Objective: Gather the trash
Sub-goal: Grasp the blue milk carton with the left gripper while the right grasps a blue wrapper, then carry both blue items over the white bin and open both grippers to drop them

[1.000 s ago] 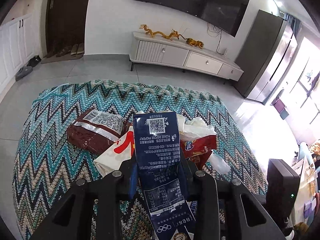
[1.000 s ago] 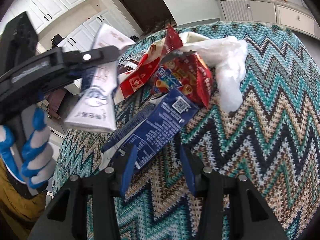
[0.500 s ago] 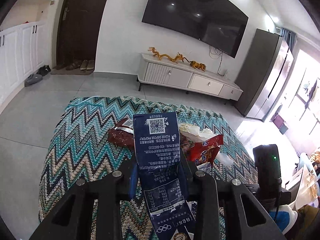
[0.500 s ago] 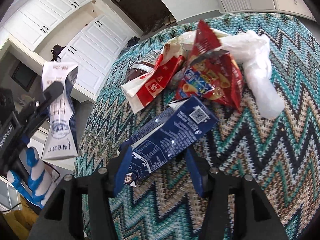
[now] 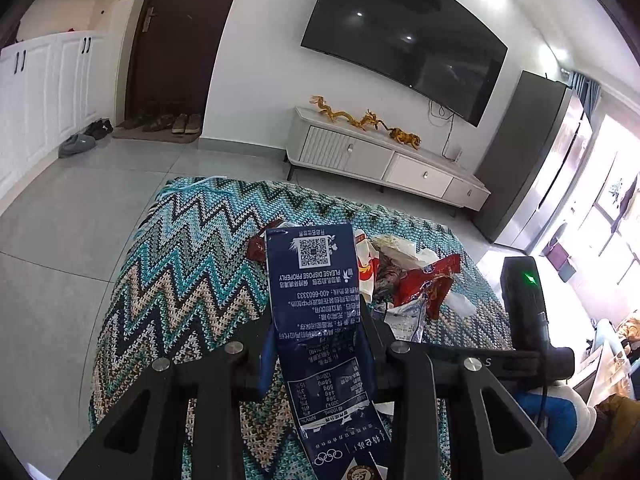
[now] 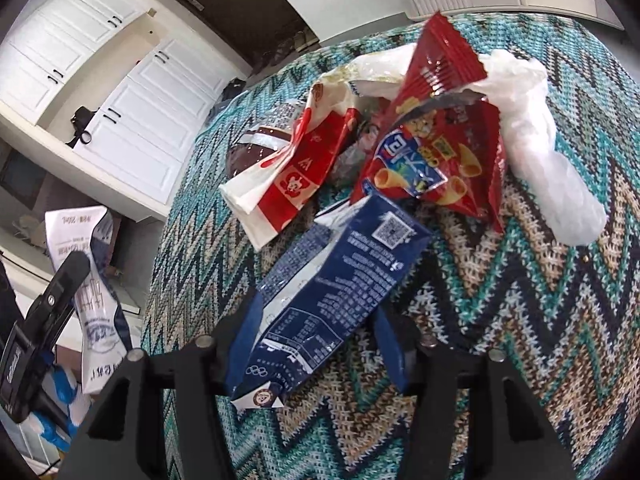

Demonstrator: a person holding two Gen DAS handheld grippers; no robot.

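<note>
My left gripper [image 5: 318, 340] is shut on a flattened dark blue milk carton [image 5: 316, 288] and holds it high above the zigzag blanket [image 5: 188, 264]. The same carton and gripper show at the far left of the right wrist view [image 6: 90, 300]. My right gripper [image 6: 320, 344] is open, its fingers on either side of a second blue carton [image 6: 336, 296] that lies on the blanket [image 6: 520, 340]. Beyond it lie a red snack bag [image 6: 436, 140], a red and white wrapper [image 6: 292, 172], a dark red packet [image 6: 256, 144] and a white plastic bag [image 6: 536, 128].
The blanket covers a round-edged low surface with grey tiled floor [image 5: 60, 240] around it. A white TV cabinet [image 5: 380, 160] with gold dragon figures stands by the far wall under a television. White cupboards [image 6: 132, 120] stand to the left.
My left gripper has lifted the carton up and back from the pile, toward the left. My right gripper has closed in around the second carton, which now lies between its fingers.
</note>
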